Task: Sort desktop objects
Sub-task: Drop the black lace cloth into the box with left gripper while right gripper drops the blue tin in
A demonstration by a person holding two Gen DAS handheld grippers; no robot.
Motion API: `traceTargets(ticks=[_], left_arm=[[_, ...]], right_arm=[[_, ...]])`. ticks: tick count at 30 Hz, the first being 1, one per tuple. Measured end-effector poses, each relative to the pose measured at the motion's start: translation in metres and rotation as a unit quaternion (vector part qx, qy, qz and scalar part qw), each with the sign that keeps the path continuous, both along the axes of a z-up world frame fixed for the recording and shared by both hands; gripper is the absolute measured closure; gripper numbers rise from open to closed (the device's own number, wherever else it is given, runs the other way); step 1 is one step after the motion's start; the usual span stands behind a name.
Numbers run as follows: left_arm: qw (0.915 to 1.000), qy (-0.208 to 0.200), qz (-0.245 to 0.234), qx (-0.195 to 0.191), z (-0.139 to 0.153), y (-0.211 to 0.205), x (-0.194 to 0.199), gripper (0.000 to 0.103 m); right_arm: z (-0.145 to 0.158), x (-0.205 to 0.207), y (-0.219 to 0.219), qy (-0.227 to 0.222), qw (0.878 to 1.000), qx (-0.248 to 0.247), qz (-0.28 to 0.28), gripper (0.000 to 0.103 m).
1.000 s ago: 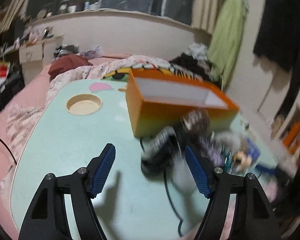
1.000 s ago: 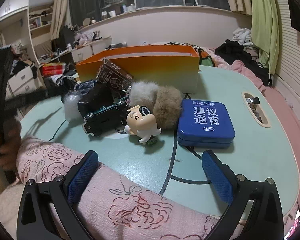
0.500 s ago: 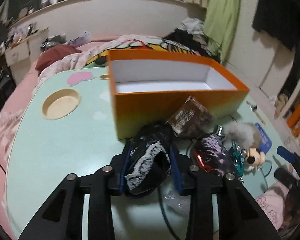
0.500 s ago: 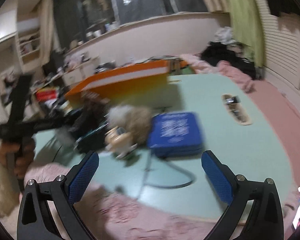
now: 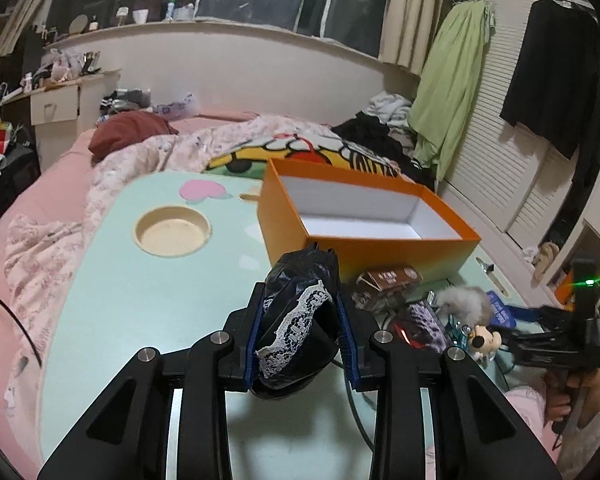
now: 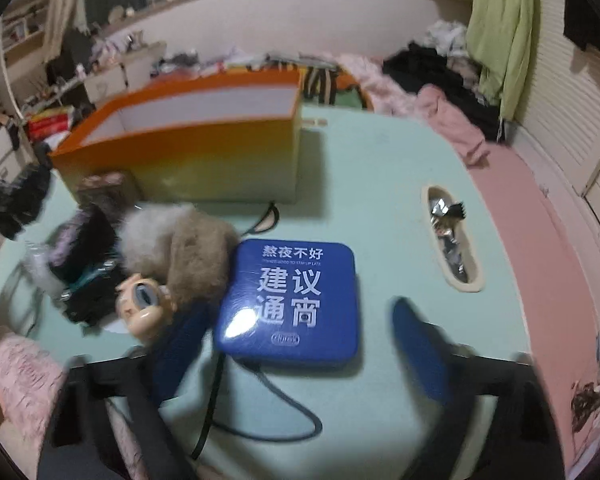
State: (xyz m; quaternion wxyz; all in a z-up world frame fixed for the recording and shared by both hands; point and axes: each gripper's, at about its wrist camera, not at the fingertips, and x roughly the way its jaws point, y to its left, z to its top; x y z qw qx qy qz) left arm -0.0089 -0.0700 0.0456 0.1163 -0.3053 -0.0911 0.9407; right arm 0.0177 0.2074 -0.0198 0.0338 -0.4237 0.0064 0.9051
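Our left gripper (image 5: 300, 332) is clamped on a crumpled black fabric bundle trimmed with white lace (image 5: 296, 320), held above the pale green tabletop (image 5: 112, 300), just short of the near long wall of the open orange cardboard box with a white inside (image 5: 364, 216). The bundle looks light and soft; it squashes between the pads and sags below them, so we judge a mid-body pinch is right, though loose folds could trail or catch on the box rim.

Our right gripper (image 6: 300, 344) has its jaws half apart and has just been closing; the flat blue square tin with white lettering (image 6: 290, 300) lies between them, near the table's front edge, and no pad presses it yet. The tin looks rigid, smooth and a bit glossy, so we expect it to slip under a shallow grip. We would take it across its two opposite side edges, low against the tabletop. A dark cable (image 6: 260, 420) runs out from under its near edge and may drag. A furry grey-brown pompom (image 6: 180, 244) touches the tin's left side, so the left finger has little room there.
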Motion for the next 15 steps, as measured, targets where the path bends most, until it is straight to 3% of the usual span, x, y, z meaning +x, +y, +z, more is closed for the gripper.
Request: traceTargets(ticks=[7, 11, 15], left_arm=[[0.9998, 0.018, -0.006, -0.002, 0.011, 0.001, 0.007, 0.07], [0.9994, 0.029, -0.02, 0.003, 0.03, 0.011, 0.004, 0.07], [0.9994, 0.018, -0.028, -0.01, 0.051, 0.039, -0.035, 0.07]], right_arm=[[0.004, 0.025, 0.015, 0.042, 0.999, -0.03, -0.018, 0.037], [0.041, 0.03, 0.022, 0.099, 0.994, -0.044, -0.017, 0.037], [0.083, -0.011, -0.004, 0.129, 0.991, -0.029, 0.023, 0.037]])
